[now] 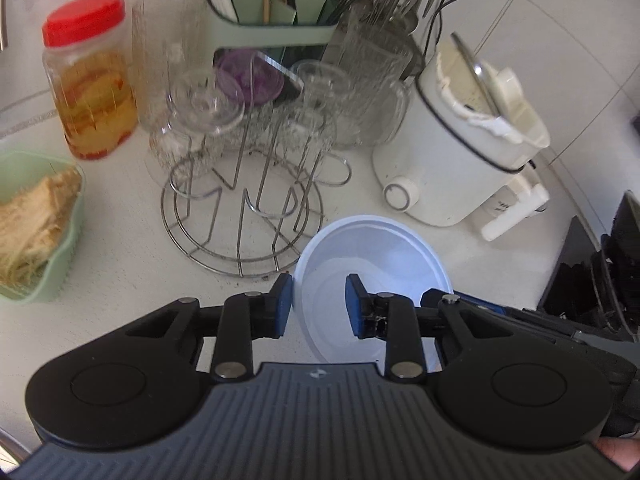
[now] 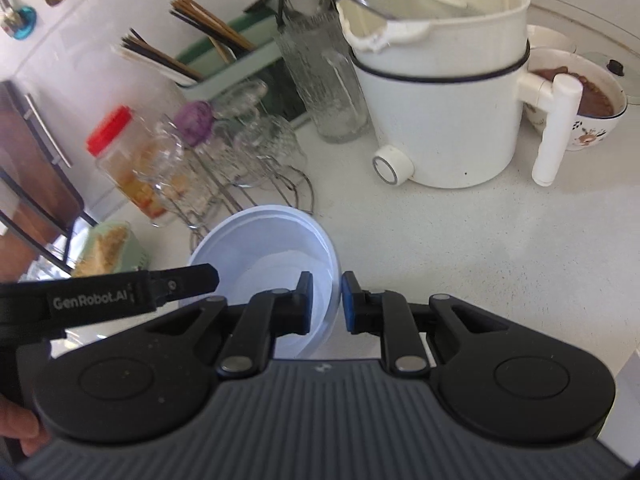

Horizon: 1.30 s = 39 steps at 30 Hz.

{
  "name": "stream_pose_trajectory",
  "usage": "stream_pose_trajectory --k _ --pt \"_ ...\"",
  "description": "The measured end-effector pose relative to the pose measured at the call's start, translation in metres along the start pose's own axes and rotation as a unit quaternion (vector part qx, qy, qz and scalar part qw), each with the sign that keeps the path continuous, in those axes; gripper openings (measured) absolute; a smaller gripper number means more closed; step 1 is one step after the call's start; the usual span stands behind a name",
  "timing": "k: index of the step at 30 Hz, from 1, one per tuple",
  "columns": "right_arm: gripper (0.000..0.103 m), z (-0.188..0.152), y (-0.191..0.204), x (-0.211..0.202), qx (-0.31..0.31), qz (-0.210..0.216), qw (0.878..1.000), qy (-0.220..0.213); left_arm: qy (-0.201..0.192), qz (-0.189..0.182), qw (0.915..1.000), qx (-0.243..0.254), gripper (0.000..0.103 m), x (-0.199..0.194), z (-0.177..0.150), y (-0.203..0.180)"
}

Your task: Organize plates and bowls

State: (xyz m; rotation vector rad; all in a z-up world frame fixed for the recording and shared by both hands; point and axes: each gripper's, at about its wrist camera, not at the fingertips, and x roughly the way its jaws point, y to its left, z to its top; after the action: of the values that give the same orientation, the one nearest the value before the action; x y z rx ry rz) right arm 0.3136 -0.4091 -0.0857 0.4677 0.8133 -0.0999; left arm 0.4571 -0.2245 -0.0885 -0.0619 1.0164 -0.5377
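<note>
The white bowl (image 1: pixel 372 272) sat on the pale surface (image 1: pixel 120 300), in the lower centre of the left wrist view and just in front of the left hand-held gripper (image 1: pixel 318 304). That gripper's fingers stood apart and straddled the bowl's left rim: one blue pad (image 1: pixel 283 300) was outside the wall, the other inside the hollow. Whether the pads touched the rim could not be told.

In the right wrist view the same bowl (image 2: pixel 272 248) lay at lower centre, and the right hand-held gripper (image 2: pixel 326 300) straddled its right rim, one pad inside and one outside, with a narrow gap between them. It looked close to pinching the wall, yet contact could not be confirmed. The left tool's black body reached in from the left edge of that frame.

So both hand-held grippers were equally near, one on each side of the bowl. A round bowl has no long axis; the pads lay roughly across the rim on both sides.

Count: one white bowl for certain, though faint ridges inside hinted at nested ones. No plate showed. Behind it stood one wire rack (image 1: pixel 244 204) holding several upturned glasses, one red-lidded jar (image 1: pixel 90 76), one white cooker pot (image 1: pixel 460 140), and at the upper right of the right view one bowl of brown food (image 2: pixel 576 96).
</note>
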Motion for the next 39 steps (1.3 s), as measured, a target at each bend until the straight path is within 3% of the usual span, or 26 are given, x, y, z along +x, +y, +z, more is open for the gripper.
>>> stream_pose_trajectory --k 13,26,39 --pt "0.019 -0.012 0.033 -0.041 -0.003 0.004 0.999 -0.038 -0.011 -0.013 0.9998 0.006 0.034 -0.052 -0.017 0.008" --pt "0.019 -0.041 0.067 -0.052 -0.025 0.04 0.999 -0.022 -0.033 0.01 0.9989 -0.031 0.034 -0.094 -0.051 0.039" --pt "0.019 -0.062 0.098 -0.045 -0.057 0.063 0.996 0.018 -0.006 0.032 0.9975 -0.063 0.034 -0.109 -0.081 0.078"
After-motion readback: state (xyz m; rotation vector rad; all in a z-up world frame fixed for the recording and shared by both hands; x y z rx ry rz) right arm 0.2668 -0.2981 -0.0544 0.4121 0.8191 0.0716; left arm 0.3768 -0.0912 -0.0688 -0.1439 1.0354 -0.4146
